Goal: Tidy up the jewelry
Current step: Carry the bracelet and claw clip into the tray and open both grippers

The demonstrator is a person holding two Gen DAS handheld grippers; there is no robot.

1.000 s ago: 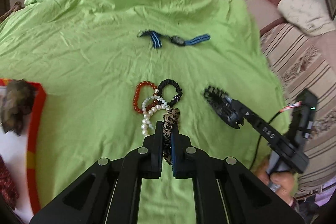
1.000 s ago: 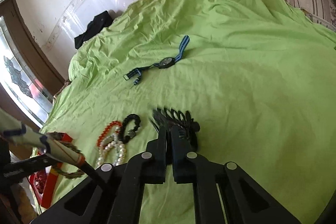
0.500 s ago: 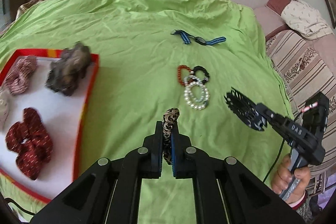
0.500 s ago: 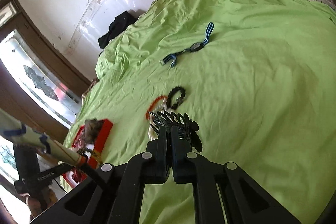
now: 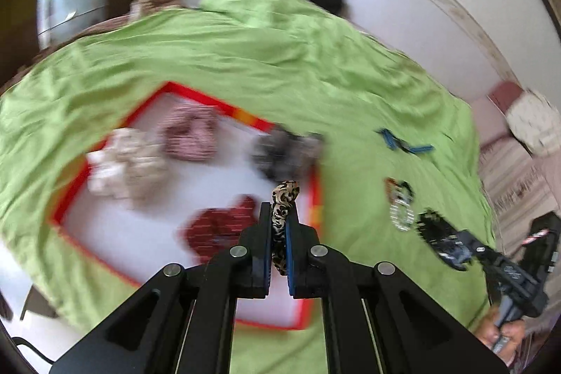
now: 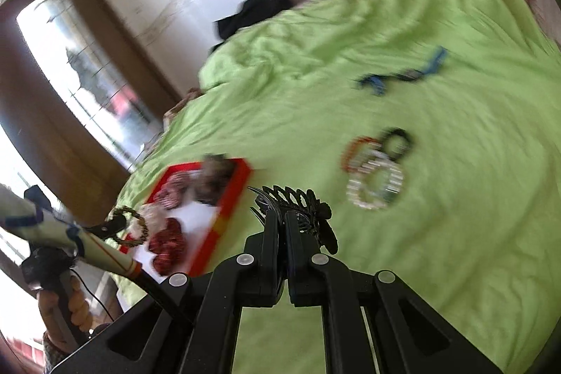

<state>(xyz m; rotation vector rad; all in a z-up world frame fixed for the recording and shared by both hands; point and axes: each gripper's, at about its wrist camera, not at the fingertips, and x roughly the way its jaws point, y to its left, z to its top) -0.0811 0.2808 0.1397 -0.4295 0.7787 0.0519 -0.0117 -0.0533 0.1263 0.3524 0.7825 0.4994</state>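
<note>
a: leopard scrunchie (image 5: 280, 219) sits clamped upright in the left gripper (image 5: 278, 230), over the red-rimmed tray (image 5: 315, 195).
b: open white floor lies at ten o'clock; right gripper (image 6: 279, 230) pinches the black hair claw (image 6: 305, 209).

Leopard-print scrunchie (image 5: 281, 219): clamped upright, loop end poking out above the tray (image 5: 182, 90). Tray red-rimmed, white floor, flat on green sheet (image 5: 273, 58). Inside: cream scrunchie (image 5: 122, 163), pink striped scrunchie (image 5: 191, 137), dark red scrunchie (image 5: 219, 230); grey scrunchie (image 5: 285, 153) sits at the rim. All blurred. Black claw clip (image 6: 298, 209): gripped by one end, teeth fanned out. Pearl bracelet (image 6: 375, 184), red bead bracelet (image 6: 354, 148) and black bracelet (image 6: 398, 141) lie overlapping on the sheet. Blue-strapped watch (image 6: 403, 76) lies flat, well apart.
</note>
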